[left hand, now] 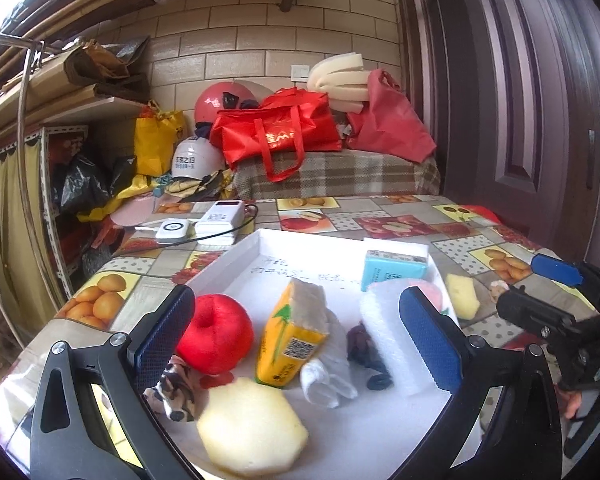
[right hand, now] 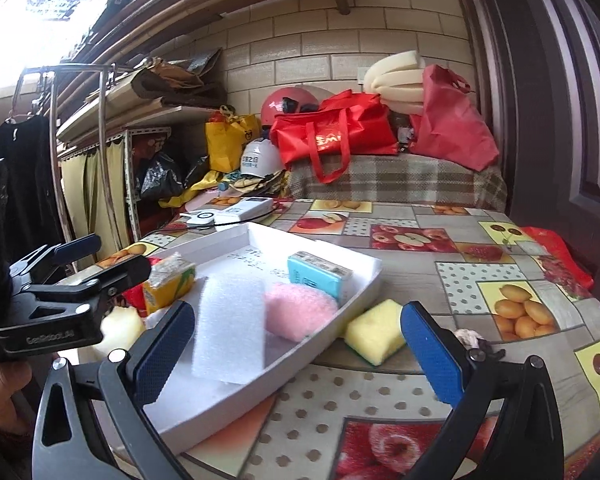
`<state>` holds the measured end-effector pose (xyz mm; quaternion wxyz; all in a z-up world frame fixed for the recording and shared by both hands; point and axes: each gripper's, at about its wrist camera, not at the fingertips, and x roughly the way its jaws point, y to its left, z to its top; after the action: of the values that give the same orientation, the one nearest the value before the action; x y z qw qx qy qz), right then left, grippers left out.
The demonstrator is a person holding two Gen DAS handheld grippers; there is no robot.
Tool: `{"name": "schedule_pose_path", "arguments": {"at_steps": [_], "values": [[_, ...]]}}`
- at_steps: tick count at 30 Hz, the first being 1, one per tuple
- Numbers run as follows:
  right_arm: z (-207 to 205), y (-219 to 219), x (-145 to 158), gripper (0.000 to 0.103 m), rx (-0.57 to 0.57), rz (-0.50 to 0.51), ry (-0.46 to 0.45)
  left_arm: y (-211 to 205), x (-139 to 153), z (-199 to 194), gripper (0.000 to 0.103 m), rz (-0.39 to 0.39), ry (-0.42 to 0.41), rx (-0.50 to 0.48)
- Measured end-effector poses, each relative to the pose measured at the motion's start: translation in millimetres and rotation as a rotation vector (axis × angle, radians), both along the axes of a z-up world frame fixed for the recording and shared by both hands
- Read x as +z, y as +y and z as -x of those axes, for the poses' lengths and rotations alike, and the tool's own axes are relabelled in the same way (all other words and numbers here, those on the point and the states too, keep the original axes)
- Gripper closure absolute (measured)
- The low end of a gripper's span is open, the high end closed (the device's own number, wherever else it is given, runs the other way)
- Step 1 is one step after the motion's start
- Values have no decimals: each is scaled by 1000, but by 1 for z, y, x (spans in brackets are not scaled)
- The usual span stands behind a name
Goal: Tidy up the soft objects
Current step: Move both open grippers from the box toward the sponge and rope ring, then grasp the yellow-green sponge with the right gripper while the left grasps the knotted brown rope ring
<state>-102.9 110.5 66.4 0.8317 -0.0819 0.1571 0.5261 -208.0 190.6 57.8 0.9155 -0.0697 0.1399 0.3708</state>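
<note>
A: Lying outside the white tray (right hand: 364, 280), just beside its right wall on the desk (right hand: 440, 264), the yellow sponge (right hand: 374, 332) looks like the next piece to gather. The right gripper (right hand: 296, 354) hangs near it with jaws spread wide, nothing between them.

B: What could go wrong?

A: Its left pad sits over the tray's near end, by the white foam sheet (right hand: 230, 328). Closing from there, I'd guess it catches the foam or the tray wall and drags the tray instead of the sponge. The sponge will also squash and may slip out if pinched at a corner.

B: And the left gripper (left hand: 298, 344)?

A: Jaws also spread, empty, above the tray's near end, with the red plush apple (left hand: 216, 332), the yellow tissue pack (left hand: 296, 336) and the pale sponge disc (left hand: 252, 428) crowded below. A careless dip could knock the upright pack over.

B: Any writing?

A: Faint handwriting on the tray floor, unreadable. A code label on the tissue pack, print on the blue tissue pack (right hand: 320, 276), both too small. Lettering on the other gripper's body seems to read "GenRobot.AI". The white helmet (left hand: 196, 160) beyond the desk's far edge carries characters I can't make out.
</note>
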Motion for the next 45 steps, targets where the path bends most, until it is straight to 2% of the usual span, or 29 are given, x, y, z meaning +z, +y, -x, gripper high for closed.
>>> {"name": "schedule_pose_path", "arguments": {"at_steps": [5,9,11,15,24,25,27,28,29,33,37,40,43,45], "values": [[-44,-27,-3,0,-98,37,78,-18,0,-11,0,8,7,-63],[-69,-23,-15,0,-41,197,135,-27,1,-18,0,5,12,-87],[-73,-20,-19,0,1,221,140,-29,1,-20,0,11,10,-96],[-69,5,-22,0,44,308,4,-33,1,-22,0,2,18,-105],[-62,70,-51,3,137,571,-192,-35,-1,-24,0,20,23,-99],[-62,71,-50,3,139,565,-196,-32,-1,-23,0,20,22,-99],[-62,70,-49,15,168,559,-189,-33,-1,-24,0,12,24,-99],[-59,68,-48,37,181,553,-198,-34,-1,-23,0,6,26,-99],[-53,64,-49,48,189,559,-219,-35,0,-24,0,-3,30,-99],[-21,39,-52,50,246,558,-323,-47,1,-28,0,-51,46,-118],[-4,-10,-52,50,268,556,-350,-58,-1,-43,0,11,55,-209],[-23,-45,-51,50,204,562,-293,-74,-3,-68,0,30,104,-288],[-70,-75,-45,50,60,567,-208,-88,-10,-109,0,69,199,-333],[-108,-92,-40,50,-50,550,-133,-90,-17,-145,0,123,271,-349]]}}
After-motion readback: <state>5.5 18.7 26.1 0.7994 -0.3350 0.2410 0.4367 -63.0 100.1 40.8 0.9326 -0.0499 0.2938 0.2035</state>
